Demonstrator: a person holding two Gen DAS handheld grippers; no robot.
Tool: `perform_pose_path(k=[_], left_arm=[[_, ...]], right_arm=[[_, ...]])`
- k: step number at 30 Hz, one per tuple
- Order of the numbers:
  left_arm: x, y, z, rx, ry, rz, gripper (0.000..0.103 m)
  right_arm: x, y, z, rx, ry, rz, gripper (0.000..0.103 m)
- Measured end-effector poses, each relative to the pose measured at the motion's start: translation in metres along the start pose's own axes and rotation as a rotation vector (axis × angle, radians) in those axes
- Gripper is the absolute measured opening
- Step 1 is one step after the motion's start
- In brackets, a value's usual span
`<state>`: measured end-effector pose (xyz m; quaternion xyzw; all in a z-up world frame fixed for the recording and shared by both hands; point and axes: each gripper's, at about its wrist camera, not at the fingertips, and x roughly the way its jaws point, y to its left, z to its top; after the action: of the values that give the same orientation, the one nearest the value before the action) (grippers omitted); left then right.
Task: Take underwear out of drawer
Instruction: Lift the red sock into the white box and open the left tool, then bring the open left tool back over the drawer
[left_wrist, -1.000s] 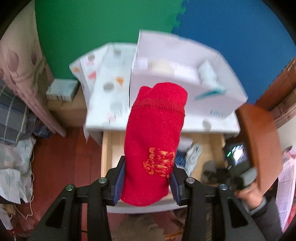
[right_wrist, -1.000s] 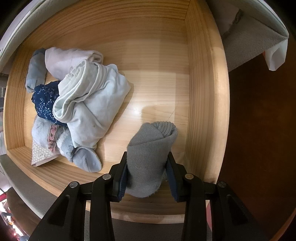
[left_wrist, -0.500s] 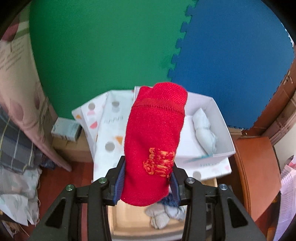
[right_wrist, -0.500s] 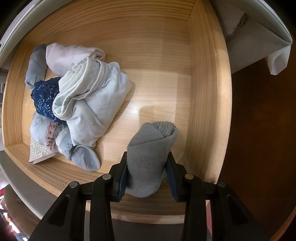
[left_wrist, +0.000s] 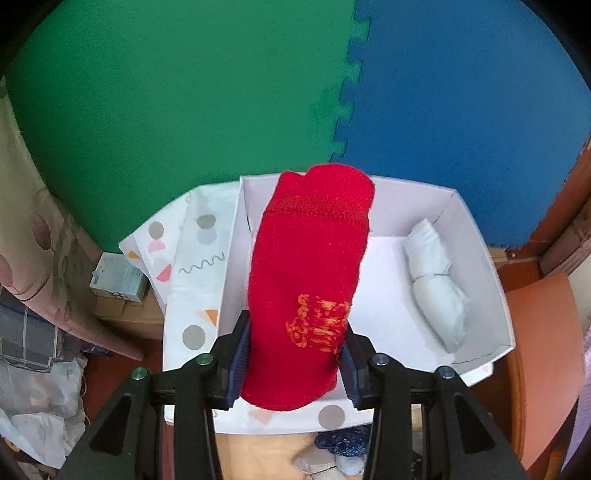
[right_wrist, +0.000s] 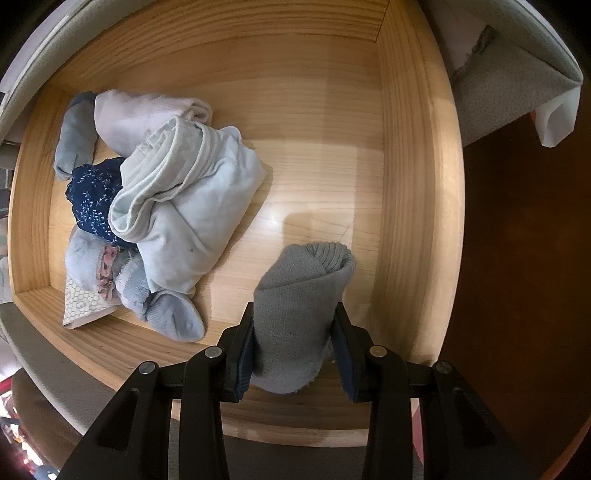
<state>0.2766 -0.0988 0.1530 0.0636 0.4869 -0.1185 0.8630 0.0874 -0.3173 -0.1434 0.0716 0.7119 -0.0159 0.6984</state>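
Gripping a red rolled bundle (left_wrist: 308, 280), the left gripper (left_wrist: 293, 356) hides part of the white box (left_wrist: 476, 236) behind it; a pale bundle (left_wrist: 436, 280) lies inside. Right gripper (right_wrist: 295, 350) is clamped on a grey rolled bundle (right_wrist: 299, 314) over the wooden drawer (right_wrist: 413, 184); heaped underwear (right_wrist: 155, 206) at left, only visible here.

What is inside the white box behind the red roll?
In the white box, one pale rolled bundle lies at the right. The red roll hides the box's left part.

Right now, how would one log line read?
left gripper: holds red roll over white box | right gripper: holds grey roll over drawer
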Motion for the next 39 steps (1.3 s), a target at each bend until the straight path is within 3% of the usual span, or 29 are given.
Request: perform_pose_path(k=[10,16,22,31,39], left_arm=[[0.025,0.007,-0.005,-0.043,0.047,0.025,0.05],[0.013,0.015,-0.004,-0.08,0.038,0.002,0.06],[-0.008,0.025,-0.016,-0.086,0.026,-0.026,0.06],[-0.026,0.039,-0.083,-0.031,0.081,-0.016,0.06],[0.004,0.038,-0.167,-0.016,0.165,0.049,0.06]], right_arm=[[-0.002,-0.002,0.002,-0.003,0.003,0.007,0.035],[-0.001,-0.002,0.002,-0.005,0.004,0.005,0.035],[-0.001,-0.001,0.003,-0.006,0.006,0.0,0.035],[0.001,0.008,0.004,-0.02,0.014,-0.027,0.035],[0.001,0.015,0.003,-0.034,0.012,-0.05,0.035]])
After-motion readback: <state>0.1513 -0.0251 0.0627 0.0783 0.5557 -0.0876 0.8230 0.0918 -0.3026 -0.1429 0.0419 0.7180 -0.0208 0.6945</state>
